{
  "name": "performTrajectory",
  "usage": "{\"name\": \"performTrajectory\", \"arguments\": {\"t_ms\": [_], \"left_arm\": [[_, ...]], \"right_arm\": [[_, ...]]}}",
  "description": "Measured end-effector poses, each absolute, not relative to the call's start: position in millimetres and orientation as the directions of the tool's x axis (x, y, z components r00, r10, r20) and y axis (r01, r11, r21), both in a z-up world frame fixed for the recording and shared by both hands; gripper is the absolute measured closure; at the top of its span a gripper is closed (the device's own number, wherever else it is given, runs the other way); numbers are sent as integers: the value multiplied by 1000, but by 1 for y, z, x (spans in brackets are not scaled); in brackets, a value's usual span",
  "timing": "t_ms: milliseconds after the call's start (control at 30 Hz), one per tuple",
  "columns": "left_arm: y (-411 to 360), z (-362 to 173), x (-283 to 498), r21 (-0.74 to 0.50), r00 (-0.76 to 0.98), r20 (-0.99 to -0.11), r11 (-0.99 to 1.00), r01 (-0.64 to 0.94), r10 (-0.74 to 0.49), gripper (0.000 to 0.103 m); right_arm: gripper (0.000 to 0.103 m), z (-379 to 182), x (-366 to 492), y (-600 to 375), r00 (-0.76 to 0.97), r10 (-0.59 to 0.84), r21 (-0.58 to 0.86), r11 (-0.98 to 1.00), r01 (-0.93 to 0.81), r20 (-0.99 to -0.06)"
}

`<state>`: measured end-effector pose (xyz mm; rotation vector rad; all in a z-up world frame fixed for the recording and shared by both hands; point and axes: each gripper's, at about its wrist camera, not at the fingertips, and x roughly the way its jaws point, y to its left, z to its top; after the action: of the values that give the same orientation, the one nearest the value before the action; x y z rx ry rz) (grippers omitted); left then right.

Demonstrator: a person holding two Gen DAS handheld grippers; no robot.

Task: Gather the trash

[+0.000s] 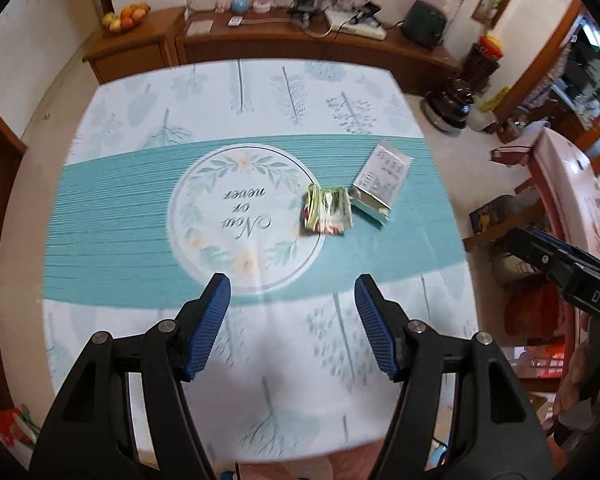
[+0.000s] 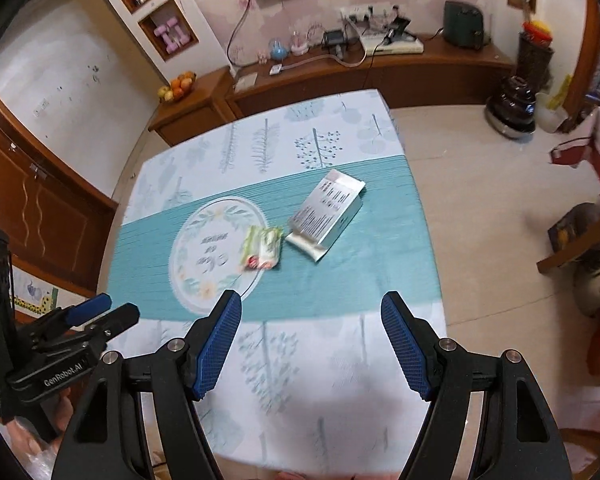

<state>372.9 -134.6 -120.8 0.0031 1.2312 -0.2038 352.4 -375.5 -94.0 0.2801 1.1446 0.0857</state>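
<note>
Crumpled green-and-white foil snack wrapper (image 1: 326, 214) lying near the middle of the bench (image 1: 112, 216), on the teal band of the tablecloth, overlapping the right rim of the round printed medallion (image 1: 236, 216). Probably very light, thin, crinkly, slick on its faces; likely to skid or flatten rather than resist. Best taken by pinching a raised fold or the bunched end, not a flat face.

Just beside it toward the bench's right edge, close to touching or touching at one corner: flat white-and-grey printed cardboard carton (image 2: 327, 211), one end flap open. Judged light, stiff along its long sides, crushable at the open flap. Best gripped across the narrow width at mid-length.

Left hand-held gripper (image 1: 293, 289) above the near part of the bench, blue ribbed pads (image 1: 209, 320) spread wide, nothing between them. Right hand-held gripper (image 2: 311, 307) likewise spread wide, empty, above the near part toward the right edge, well apart from both items.

No bin or bag clearly seen on the bench. Beyond the far edge: wooden sideboard (image 1: 284, 46) with cables and a fruit bowl (image 1: 126, 18).
</note>
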Motion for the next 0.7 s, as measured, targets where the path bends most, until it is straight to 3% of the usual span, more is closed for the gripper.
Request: {"name": "performTrajectory", "arguments": {"t_ms": [433,700], "left_arm": [[-204,-248,471,-117,143,-981,988,98,-130,41],[-214,-276,486,-131,112,-984,989,70,-138,41]], "right_arm": [[30,-213,474,-398,286,312,357,926,122,-906],[30,-254,511,-400,245,367,414,893,175,-897]]}}
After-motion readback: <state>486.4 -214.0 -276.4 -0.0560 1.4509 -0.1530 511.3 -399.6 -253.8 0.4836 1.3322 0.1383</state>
